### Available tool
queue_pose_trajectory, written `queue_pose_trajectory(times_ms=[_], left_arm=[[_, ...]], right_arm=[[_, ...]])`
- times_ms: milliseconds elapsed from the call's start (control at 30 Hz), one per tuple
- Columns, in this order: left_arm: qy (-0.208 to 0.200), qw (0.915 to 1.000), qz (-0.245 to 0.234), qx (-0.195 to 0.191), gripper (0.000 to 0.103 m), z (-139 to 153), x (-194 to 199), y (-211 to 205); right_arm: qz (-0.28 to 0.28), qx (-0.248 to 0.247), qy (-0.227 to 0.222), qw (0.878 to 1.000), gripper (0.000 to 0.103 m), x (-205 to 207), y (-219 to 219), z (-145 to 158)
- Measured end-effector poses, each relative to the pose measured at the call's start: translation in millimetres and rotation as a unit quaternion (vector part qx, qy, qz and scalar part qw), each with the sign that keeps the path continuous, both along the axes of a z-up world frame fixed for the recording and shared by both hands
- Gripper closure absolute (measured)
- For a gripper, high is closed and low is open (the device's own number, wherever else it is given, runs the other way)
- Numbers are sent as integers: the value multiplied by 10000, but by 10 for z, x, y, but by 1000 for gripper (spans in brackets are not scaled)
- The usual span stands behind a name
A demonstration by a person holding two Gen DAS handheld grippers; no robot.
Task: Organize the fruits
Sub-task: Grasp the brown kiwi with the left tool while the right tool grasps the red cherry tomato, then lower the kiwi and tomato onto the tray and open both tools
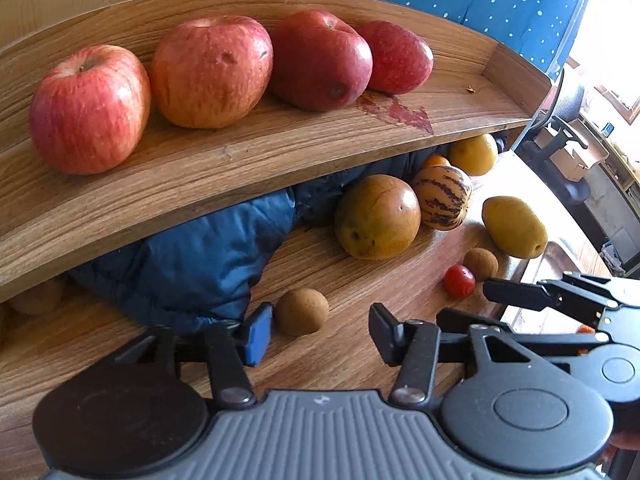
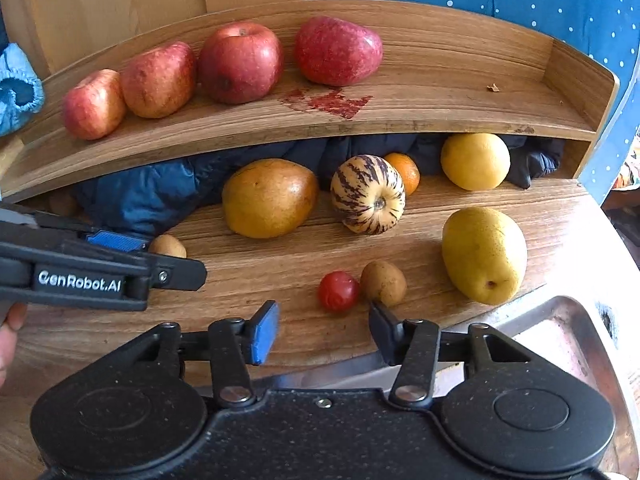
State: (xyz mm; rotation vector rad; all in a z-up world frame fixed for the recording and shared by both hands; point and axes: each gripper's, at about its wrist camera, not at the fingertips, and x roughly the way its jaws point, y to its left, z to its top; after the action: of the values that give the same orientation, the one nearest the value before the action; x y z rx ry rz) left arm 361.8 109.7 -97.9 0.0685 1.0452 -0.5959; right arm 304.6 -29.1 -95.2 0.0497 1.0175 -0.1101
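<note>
My right claw (image 2: 323,330) gapes empty at lower centre, just short of the cherry tomato (image 2: 338,290) on the bench (image 2: 280,272); it looks light, thin-skinned and slick, so I'd pinch its widest middle gently. My left claw (image 1: 320,330) is open too

Your left claw (image 1: 320,330) hangs with its fingers spread wide, gripping nothing. Your right claw (image 2: 324,330) is parted just as wide and also empty. Seen from the right wrist, your left claw reaches in from the left, fingertips (image 2: 12,320) showing beneath it.
</note>
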Motion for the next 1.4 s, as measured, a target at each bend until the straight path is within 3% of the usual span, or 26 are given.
queue_pose_trajectory(times_ms=[433,600,833,1200,1400], left_arm=[[-127,9999,24,92,69,-11,11,-24],[-127,9998,-30,121,71,-8,-1,-41],[-49,9998,-44,162,71,13,-67,-102],[-90,9988,-469,114,71,217,-344,-486],[-6,9952,-978,-42,71,295,-607,-866]], right_arm=[[-250,-250,-46,9994,67,83,17,-50],[-227,-214,-148,9994,79,79,20,-42],[-243,-149,-232,9993,81,-16,-11,-6],[-426,-175,-587,9972,81,-621,-178,332],[-758,-328,-562,9950,80,-1126,-367,439]])
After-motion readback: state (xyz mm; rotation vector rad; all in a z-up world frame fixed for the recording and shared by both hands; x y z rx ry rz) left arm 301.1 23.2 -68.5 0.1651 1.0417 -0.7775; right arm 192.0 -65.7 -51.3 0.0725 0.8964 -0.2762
